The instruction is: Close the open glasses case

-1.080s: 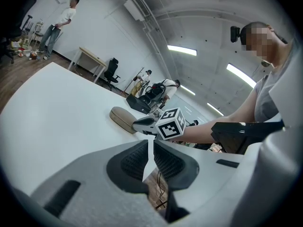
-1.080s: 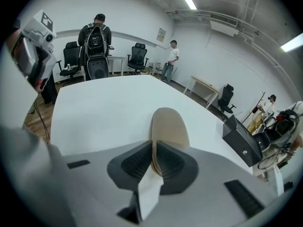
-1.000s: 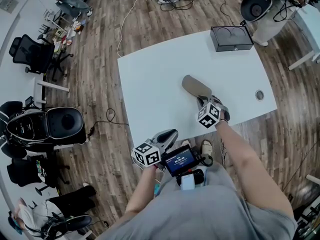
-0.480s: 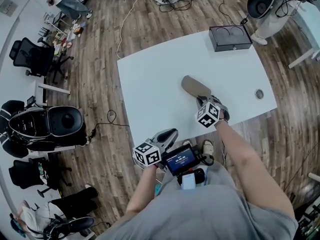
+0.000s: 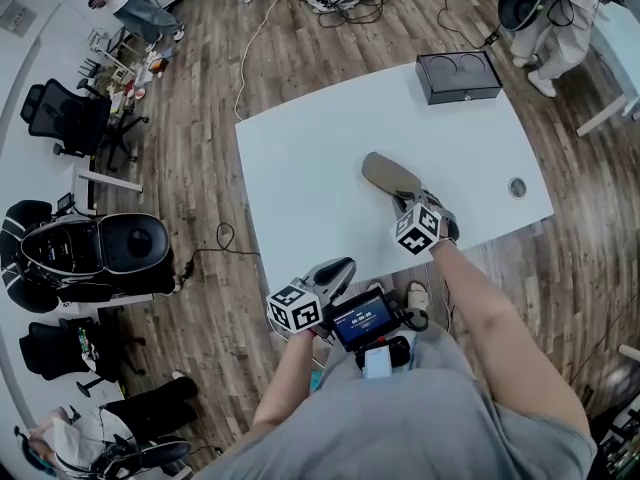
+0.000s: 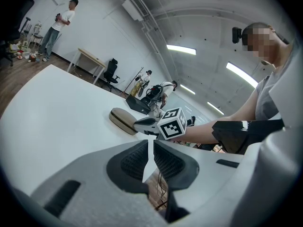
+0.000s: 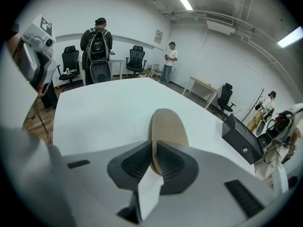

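Leftmost, holding the left gripper (image 5: 343, 266) off the near edge of the white table (image 5: 300, 158), pressing its jaws fully together on nothing, pointing them across bare tabletop. Showing only black-and-white square markers on its cube, no letters. Wearing a small lit screen (image 5: 360, 320) just behind those jaws, displaying lines too small for reading. Further right, clamping the right gripper (image 5: 402, 204) on the near end of the tan glasses case (image 5: 390, 174), pinching it between nearly closed jaws. Lying flat, stretching straight ahead of those jaws, looking shut along a dark seam, bearing no readable brand. Facing a black box (image 5: 460, 76) well beyond those jaws, rightward, showing no legible label.
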{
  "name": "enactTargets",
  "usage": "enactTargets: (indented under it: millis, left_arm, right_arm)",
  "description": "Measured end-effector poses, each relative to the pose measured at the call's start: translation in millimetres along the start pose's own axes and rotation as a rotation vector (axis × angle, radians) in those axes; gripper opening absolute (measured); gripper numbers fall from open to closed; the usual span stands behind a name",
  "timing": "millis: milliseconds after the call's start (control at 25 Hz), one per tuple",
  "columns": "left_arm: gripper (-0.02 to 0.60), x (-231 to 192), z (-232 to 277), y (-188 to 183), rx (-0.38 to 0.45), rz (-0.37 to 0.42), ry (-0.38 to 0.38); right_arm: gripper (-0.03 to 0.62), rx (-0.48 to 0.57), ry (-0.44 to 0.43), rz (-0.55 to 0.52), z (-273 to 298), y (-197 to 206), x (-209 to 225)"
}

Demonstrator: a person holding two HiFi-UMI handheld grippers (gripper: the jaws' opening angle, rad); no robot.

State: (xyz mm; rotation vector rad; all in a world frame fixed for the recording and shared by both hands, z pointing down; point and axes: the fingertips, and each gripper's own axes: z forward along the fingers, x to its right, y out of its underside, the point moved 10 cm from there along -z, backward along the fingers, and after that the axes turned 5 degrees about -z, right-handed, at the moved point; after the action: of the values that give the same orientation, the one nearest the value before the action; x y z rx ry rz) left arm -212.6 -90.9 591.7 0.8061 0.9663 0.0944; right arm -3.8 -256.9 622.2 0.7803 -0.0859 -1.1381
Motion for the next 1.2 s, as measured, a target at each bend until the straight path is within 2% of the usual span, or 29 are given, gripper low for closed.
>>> enactTargets:
  millis: [280,520,640,840,1200]
  left_arm:
    - [0.021,1.0,6.0,-3.3,0.016,0.01,0.003]
    - [0.021,6.8,13.0,-0.9,0.028,0.021,0.016]
    - [0.021,9.1,16.8,0.4,0.035,0.024,0.024]
    - [0.021,15.9,24.8,-1.1,0.037,0.026,0.038]
    - [0.021,27.1,28.5,0.1,0.039,0.042,0.055]
  right_arm:
    - [0.046,0.12,-0.012,0.106,-28.4,0.4,2.8]
    - [0.048,0.311,-0.081,0.405,-68.0,22.9,-8.7]
    - [0.047,0.366,-0.11,0.5,-87.2,33.1,-18.9]
    - [0.048,0.39,-0.101,0.549,-111.4,45.2,-28.6]
    - [0.048,0.398,-0.049,0.555,-145.8,59.5,-38.9]
